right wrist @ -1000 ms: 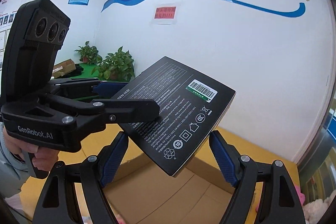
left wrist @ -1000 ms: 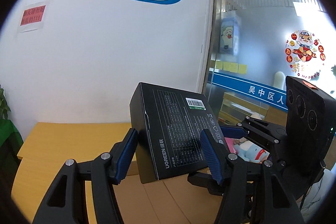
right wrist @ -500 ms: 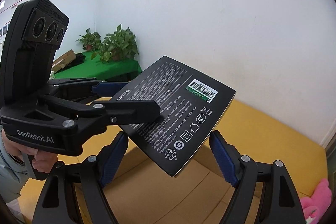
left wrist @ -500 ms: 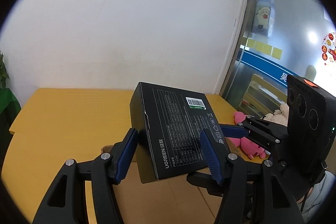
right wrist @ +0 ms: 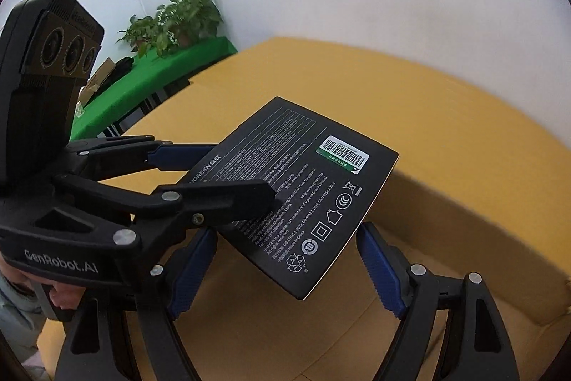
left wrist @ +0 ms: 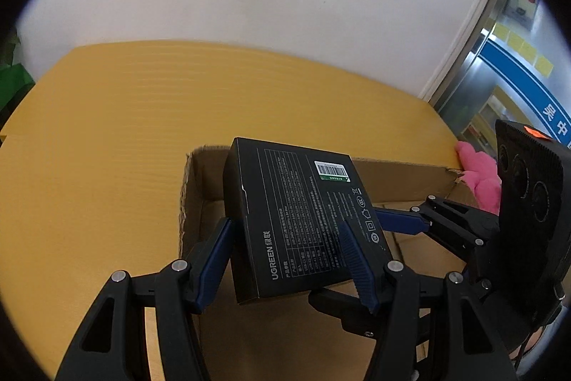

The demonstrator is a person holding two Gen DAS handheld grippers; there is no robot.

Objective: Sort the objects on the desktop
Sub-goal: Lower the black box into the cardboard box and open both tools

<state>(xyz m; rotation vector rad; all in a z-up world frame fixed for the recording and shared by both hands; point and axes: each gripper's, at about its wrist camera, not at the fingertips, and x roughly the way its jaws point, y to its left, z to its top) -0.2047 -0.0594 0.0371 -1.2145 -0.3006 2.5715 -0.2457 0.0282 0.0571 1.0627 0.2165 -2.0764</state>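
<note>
A flat black UGREEN box [left wrist: 299,216] with a barcode label is held in the air over an open cardboard box [left wrist: 200,202] on the yellow table [left wrist: 107,138]. My left gripper [left wrist: 285,259] is shut on the black box across its faces. In the right wrist view the black box [right wrist: 307,188] hangs between the blue pads of my right gripper [right wrist: 285,266], which touch its two edges. The left gripper [right wrist: 214,174] comes in from the left there. The right gripper [left wrist: 399,220] shows at the right of the left wrist view.
A pink plush toy [left wrist: 478,170] lies beyond the carton's right far corner. A white wall stands behind the table. Potted plants [right wrist: 171,20] sit on a green-covered table [right wrist: 150,77] at the left. A glass door [left wrist: 506,66] is at the right.
Both grippers have tilted downward with the black box. The view has swung from the wall to the table, and the open cardboard box has come into view below the black box.
</note>
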